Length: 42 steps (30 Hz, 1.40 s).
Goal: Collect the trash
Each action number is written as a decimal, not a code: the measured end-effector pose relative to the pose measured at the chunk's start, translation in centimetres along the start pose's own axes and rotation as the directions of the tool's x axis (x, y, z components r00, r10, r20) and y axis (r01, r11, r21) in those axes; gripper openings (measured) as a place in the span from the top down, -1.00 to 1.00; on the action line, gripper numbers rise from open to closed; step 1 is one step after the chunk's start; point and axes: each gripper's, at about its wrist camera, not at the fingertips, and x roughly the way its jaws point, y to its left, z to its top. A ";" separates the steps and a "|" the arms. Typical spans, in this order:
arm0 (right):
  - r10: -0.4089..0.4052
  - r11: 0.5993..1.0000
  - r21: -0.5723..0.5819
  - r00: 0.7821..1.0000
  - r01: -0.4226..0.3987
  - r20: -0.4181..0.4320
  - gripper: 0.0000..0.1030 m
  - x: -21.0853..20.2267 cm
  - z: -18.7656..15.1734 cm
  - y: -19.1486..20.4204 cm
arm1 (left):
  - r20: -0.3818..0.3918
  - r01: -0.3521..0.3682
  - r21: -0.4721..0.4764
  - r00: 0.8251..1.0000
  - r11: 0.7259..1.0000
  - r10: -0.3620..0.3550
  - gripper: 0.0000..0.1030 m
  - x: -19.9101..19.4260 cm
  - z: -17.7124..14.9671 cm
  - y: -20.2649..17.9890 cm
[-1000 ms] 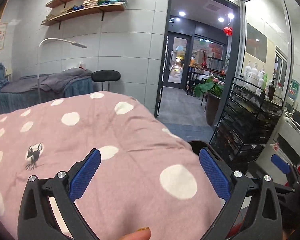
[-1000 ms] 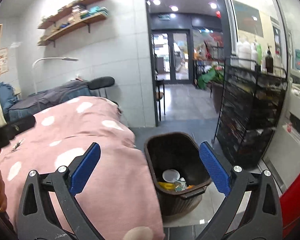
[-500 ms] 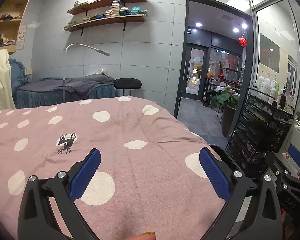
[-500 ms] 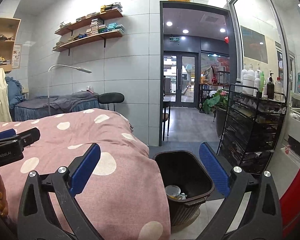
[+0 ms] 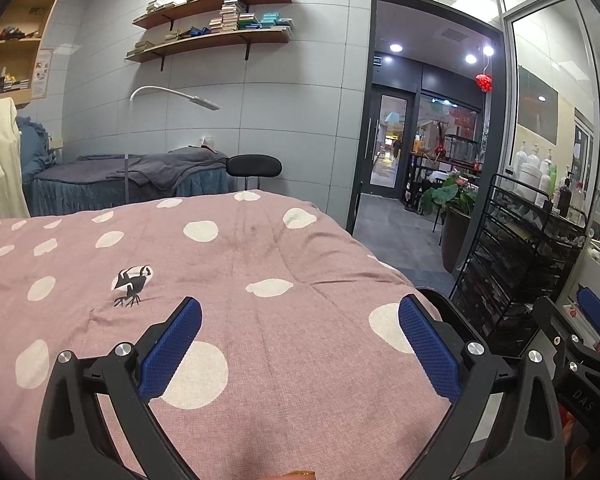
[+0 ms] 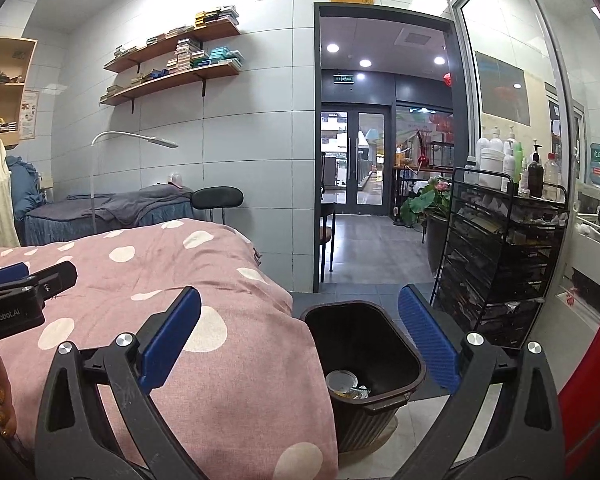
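Note:
A dark brown trash bin (image 6: 396,360) stands on the floor at the foot of the bed, with a round lid and crumpled wrappers (image 6: 346,385) inside. My right gripper (image 6: 299,342) is open and empty, held above the bed's edge and the bin. My left gripper (image 5: 300,344) is open and empty above the pink dotted bedcover (image 5: 228,272). The bin's rim (image 5: 440,296) just shows behind the right finger in the left wrist view. No loose trash shows on the cover.
A black wire cart (image 6: 504,264) with bottles stands right of the bin. An open doorway (image 6: 364,184) leads to a hall. A second bed (image 5: 132,184), a floor lamp (image 5: 168,96) and a black stool (image 5: 254,168) stand behind.
Both grippers have risen and tilted up, away from the bin and cover. More of the room and less of the bin's inside shows. Both stay open.

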 end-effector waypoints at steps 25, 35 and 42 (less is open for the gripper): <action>-0.002 1.000 0.010 1.000 0.002 -0.006 -0.89 0.2 -0.1 0.0 | -0.003 0.001 -0.005 1.000 1.000 -0.001 -0.89 -0.1 0.0 0.0; -0.002 1.000 0.014 1.000 0.003 -0.011 -0.89 0.4 -0.4 -0.1 | -0.010 0.004 -0.004 1.000 1.000 -0.004 -0.89 0.0 -0.1 -0.2; -0.003 1.000 0.017 1.000 0.004 -0.015 -0.89 0.5 -0.5 0.0 | -0.010 0.004 -0.003 1.000 1.000 -0.004 -0.89 0.0 -0.1 -0.2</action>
